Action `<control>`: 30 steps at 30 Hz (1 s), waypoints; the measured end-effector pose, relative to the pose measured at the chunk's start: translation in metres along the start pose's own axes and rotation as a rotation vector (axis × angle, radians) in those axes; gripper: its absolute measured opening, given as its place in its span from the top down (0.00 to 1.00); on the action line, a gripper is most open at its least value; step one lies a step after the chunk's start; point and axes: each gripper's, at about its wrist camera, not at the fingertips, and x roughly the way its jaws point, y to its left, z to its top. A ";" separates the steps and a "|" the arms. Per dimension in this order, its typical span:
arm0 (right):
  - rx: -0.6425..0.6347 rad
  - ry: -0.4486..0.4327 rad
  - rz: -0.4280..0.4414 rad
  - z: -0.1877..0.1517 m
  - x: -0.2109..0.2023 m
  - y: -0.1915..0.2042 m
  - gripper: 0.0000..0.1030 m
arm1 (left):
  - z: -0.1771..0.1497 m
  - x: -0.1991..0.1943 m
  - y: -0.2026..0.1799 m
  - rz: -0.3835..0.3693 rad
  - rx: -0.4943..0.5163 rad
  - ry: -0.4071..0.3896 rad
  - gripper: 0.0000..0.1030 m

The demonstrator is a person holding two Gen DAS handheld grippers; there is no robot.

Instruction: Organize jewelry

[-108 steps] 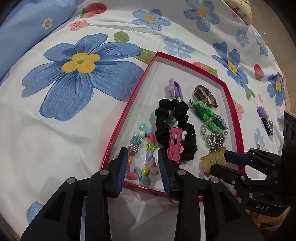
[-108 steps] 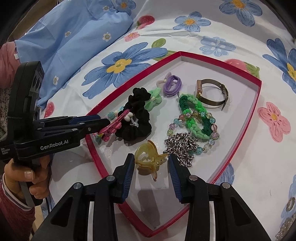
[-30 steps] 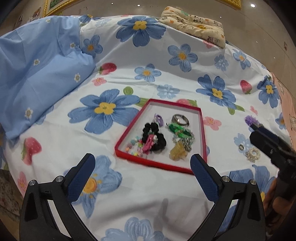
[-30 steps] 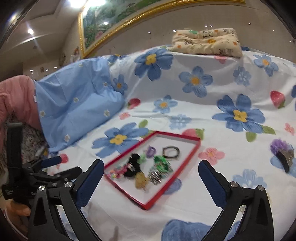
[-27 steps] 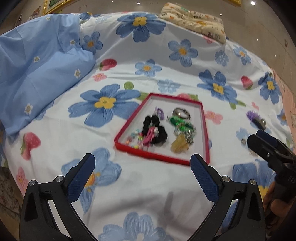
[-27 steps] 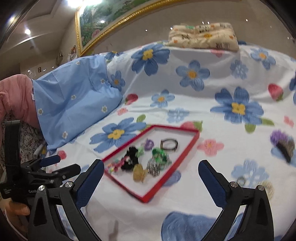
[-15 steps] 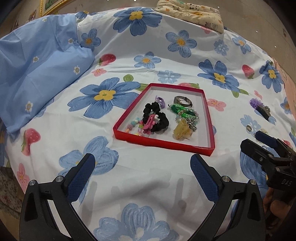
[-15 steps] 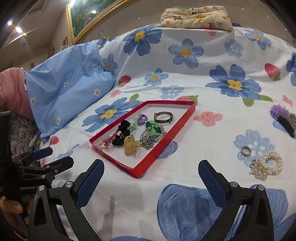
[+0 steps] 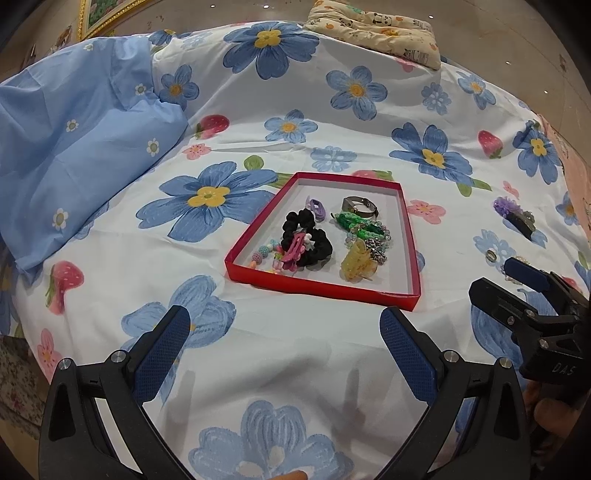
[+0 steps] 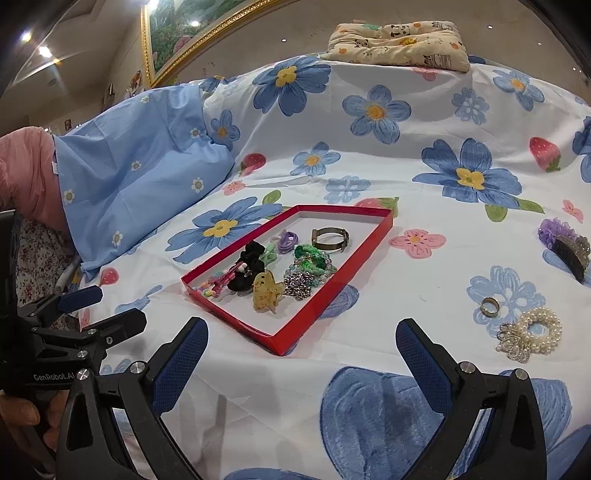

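Observation:
A red tray (image 9: 321, 286) (image 10: 332, 291) lies on the flowered bedsheet. It holds a black scrunchie (image 9: 310, 243), a pink clip (image 9: 293, 251), a yellow claw clip (image 9: 357, 264) (image 10: 266, 290), a green bracelet (image 9: 354, 221), a bangle (image 10: 330, 238) and beads. Right of the tray lie a ring (image 10: 490, 305), a pearl bracelet (image 10: 532, 332) and a purple hair clip (image 10: 565, 242). My left gripper (image 9: 284, 354) is open and empty, in front of the tray. My right gripper (image 10: 303, 356) is open and empty, between the tray and the loose pieces.
A blue pillow (image 9: 74, 147) lies at the left and a patterned cushion (image 10: 399, 44) at the far edge of the bed. A framed picture (image 10: 192, 33) hangs on the wall behind. Part of a hand (image 10: 18, 417) holds the left gripper.
Both grippers let go of the pink clip and the yellow claw clip in the tray, opened wide and pulled back. Since half a second ago the views have barely shifted.

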 end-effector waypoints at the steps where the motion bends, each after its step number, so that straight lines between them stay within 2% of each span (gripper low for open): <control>1: -0.002 -0.001 0.000 0.000 0.000 0.001 0.00 | 0.000 0.000 0.000 0.000 0.001 -0.001 0.00; 30: -0.008 0.004 0.008 -0.001 -0.001 0.006 0.00 | -0.002 -0.002 0.000 -0.004 0.006 -0.004 0.00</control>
